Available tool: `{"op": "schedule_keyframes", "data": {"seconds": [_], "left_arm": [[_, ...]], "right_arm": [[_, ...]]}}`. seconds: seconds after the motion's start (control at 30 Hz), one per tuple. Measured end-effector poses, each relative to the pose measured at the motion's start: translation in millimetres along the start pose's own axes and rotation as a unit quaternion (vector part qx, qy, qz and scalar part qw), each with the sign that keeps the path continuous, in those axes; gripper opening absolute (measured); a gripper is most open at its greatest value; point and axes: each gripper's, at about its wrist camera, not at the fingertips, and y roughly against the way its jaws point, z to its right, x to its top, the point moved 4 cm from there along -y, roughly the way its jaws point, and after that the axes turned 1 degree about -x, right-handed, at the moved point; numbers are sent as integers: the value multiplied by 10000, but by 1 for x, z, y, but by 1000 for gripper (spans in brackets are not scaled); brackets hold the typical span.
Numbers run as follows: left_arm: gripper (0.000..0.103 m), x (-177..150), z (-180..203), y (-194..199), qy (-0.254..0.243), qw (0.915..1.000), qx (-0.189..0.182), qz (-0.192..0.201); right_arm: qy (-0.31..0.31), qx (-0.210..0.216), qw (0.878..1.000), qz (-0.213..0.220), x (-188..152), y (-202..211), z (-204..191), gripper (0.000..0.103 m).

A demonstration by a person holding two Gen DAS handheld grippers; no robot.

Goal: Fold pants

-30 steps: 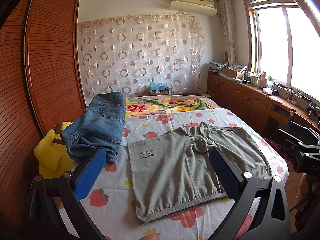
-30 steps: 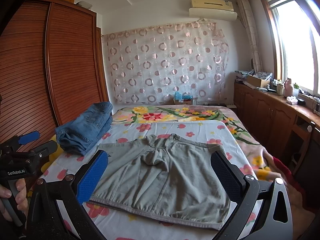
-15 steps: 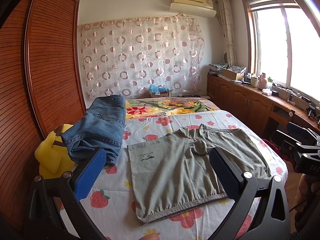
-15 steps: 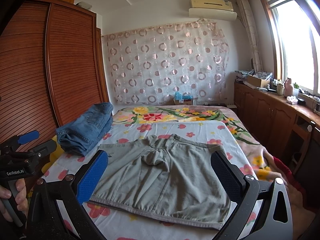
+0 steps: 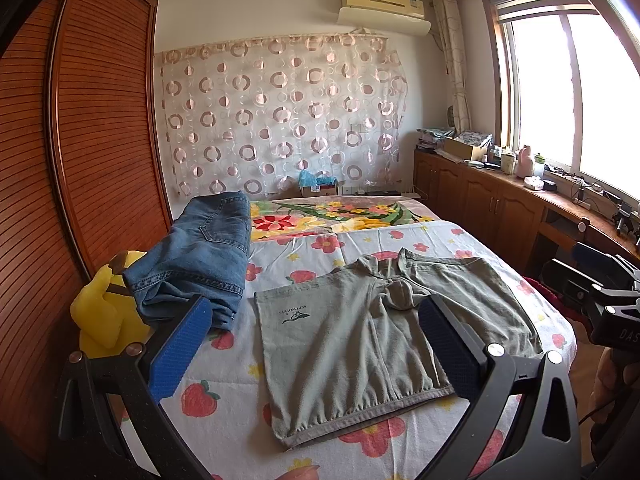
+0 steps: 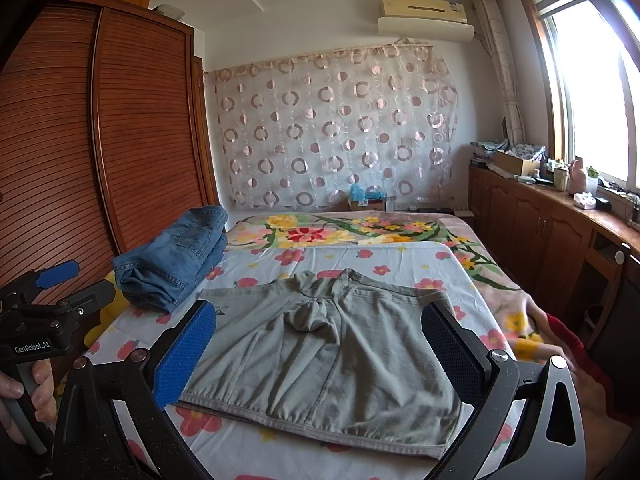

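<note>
Right now both tools hang above the near edge of the bed [image 5: 360, 240], neither touching any cloth. The left hand-held gripper [image 5: 314, 344] has its blue-padded fingers [image 5: 180, 348] spread wide with nothing between them, and the right hand-held gripper [image 6: 320, 352] is likewise spread wide and empty.

Ahead of and below the left hand-held gripper, the grey-green pants [image 5: 384, 328] lie flat on the flowered sheet, folded short, with the elastic hem nearest the fingers and a bunched fold at the middle of the far edge. A small printed logo [image 5: 294, 314] shows on the panel toward the left finger. From the right wrist view the same pants [image 6: 332, 348] sit straight ahead between the two fingers, the hem just beyond the fingertips.

Beyond the left finger of each tool, a stack of folded blue jeans [image 5: 196, 264] rests on the bed, apart from the pants. Just left of the jeans sits a yellow plush toy [image 5: 102, 316] against the wooden wardrobe [image 5: 80, 140].

At the left edge of the right wrist view, a hand [image 6: 24, 396] grips the handle of the left tool.
</note>
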Motion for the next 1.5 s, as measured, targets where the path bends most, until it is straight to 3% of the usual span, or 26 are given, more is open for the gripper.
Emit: {"op": "schedule_keyframes", "data": {"seconds": [1.13, 1.5], "left_arm": [[103, 2, 1, 2, -11, 10000, 1, 20], [103, -31, -15, -37, 155, 9976, -97, -670]], "right_arm": [[18, 46, 10000, 17, -2, 2, -2, 103], [5, -25, 9996, -274, -20, -11, 22, 103]]}}
